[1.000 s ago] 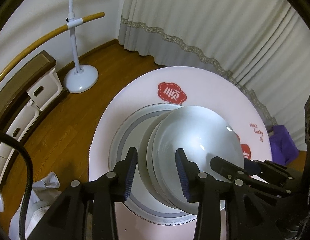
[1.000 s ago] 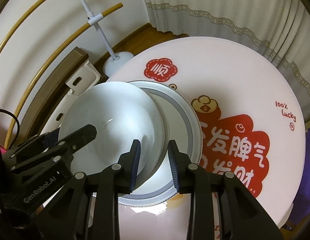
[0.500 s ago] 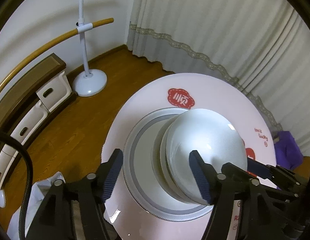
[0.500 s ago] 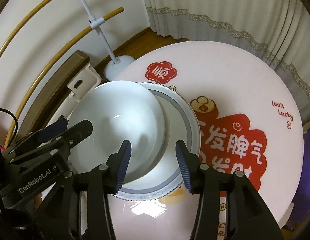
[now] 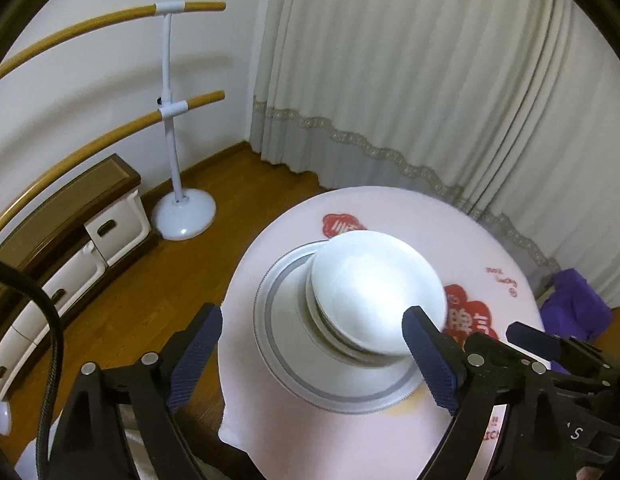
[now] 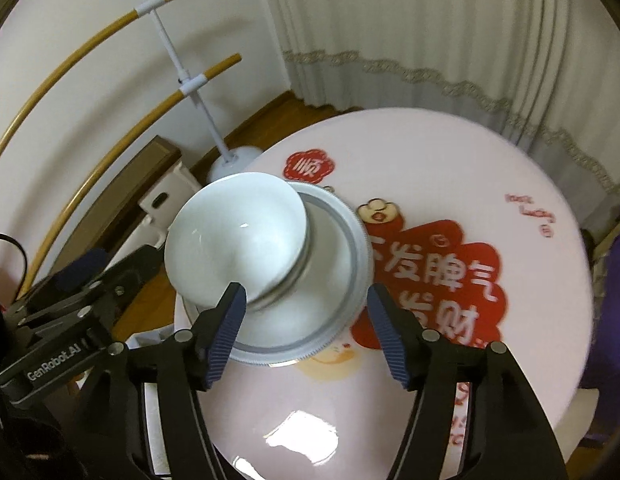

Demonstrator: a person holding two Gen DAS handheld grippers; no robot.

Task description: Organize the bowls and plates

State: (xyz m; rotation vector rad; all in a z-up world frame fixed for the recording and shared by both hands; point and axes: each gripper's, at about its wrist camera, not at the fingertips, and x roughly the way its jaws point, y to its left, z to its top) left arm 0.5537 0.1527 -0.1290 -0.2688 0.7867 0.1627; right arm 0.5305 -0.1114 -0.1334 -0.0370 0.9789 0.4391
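A stack of white bowls rests on a wide grey-rimmed plate, toward one side of it. The plate lies on a round pink table with red print. My left gripper hangs above the table's near edge, short of the stack. Its jaws are opening wide and nothing is between the pads. My right gripper is also back from the stack, its jaws opening and empty. Each gripper shows at the edge of the other's view: the right gripper, the left gripper.
A white stand carrying curved wooden bars is on the wooden floor to the left. A low cabinet with white drawers runs along the wall. Pale curtains hang behind the table. A purple cloth lies at the far right.
Both grippers have opened wider and drawn back and upward from the bowl stack. The stack stays on the plate and looks smaller in both views.
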